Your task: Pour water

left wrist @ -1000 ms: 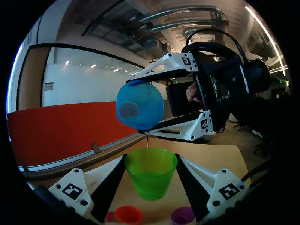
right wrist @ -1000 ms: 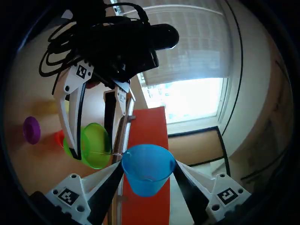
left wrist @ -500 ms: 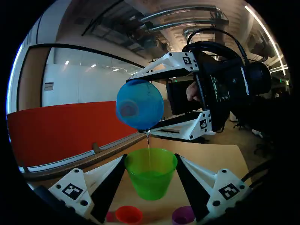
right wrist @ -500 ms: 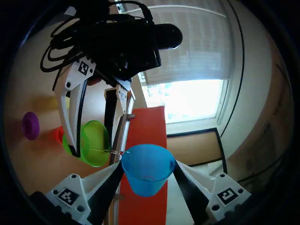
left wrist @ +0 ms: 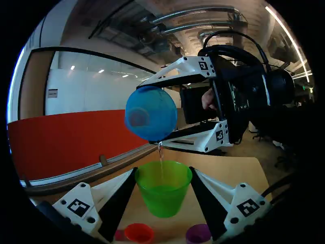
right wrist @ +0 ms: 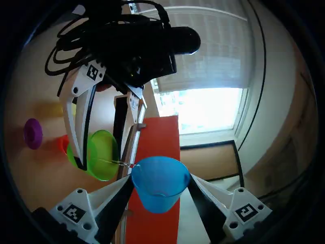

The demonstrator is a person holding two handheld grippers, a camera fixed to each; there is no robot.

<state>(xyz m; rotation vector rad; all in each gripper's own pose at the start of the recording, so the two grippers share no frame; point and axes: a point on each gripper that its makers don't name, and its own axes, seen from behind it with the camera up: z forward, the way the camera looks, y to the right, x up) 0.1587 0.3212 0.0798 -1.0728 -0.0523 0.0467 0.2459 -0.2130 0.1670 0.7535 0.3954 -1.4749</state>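
My left gripper is shut on a green cup, held upright with water in its lower part. Above it my right gripper holds a blue cup tipped on its side, bottom facing the left gripper view. A thin stream of water falls from its rim into the green cup. In the right gripper view the blue cup sits between my right gripper's fingers, with little water left inside. The green cup and the left gripper appear beyond it.
A wooden table lies below. On it stand a small orange cup and a purple cup, near the bottom of the left gripper view. A red partition runs along the table's far side. A hand holds the right gripper.
The blue cup has tipped slightly further and the thin stream keeps running into the green cup. Both grippers stay almost in place.
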